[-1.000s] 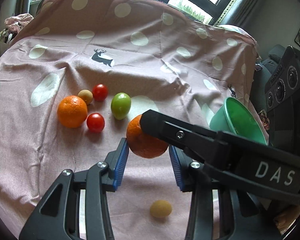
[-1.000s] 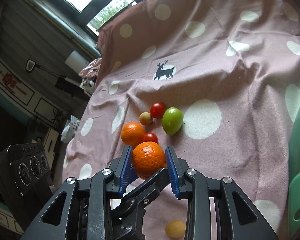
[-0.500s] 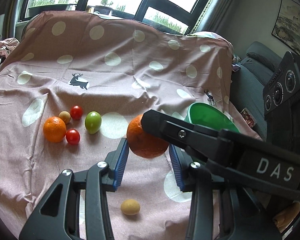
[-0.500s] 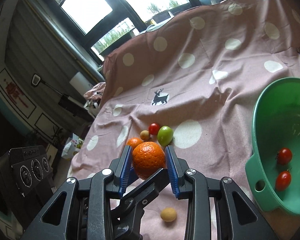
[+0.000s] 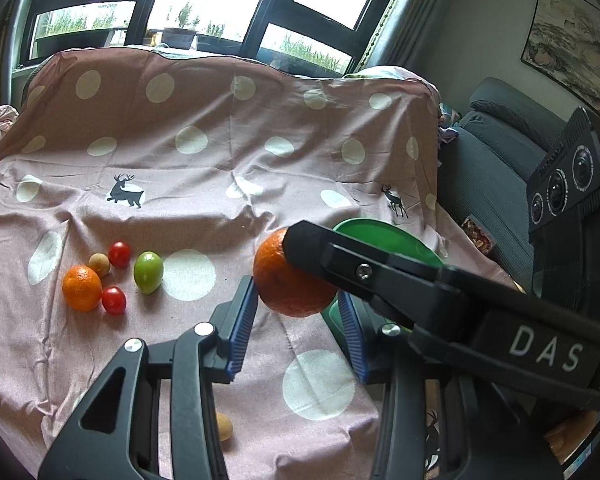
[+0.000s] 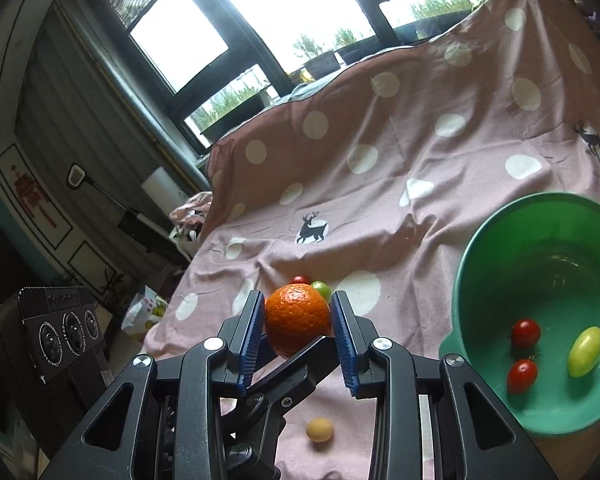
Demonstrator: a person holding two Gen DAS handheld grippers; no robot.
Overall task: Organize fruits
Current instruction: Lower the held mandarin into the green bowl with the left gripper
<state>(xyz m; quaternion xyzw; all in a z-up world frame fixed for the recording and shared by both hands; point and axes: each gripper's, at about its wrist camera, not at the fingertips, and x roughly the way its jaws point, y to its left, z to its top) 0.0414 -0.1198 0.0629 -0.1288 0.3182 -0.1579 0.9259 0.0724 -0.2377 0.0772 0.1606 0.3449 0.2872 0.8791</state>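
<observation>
White letters "DAS" stand on the right tool's (image 5: 298,240) black body

Spotted cloth (image 5: 204,168) – fruits (image 5: 82,288), green bowl (image 6: 540,412).

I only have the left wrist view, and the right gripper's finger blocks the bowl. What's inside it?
Observer: The green bowl holds two red tomatoes and one yellow-green fruit.
Operator: Is the right gripper properly clamped on the orange?
Observer: Yes. In the right wrist view both blue pads of the right gripper press the sides of the orange.
Operator: Room left in the bowl?
Observer: Plenty; most of its floor is bare.
</observation>
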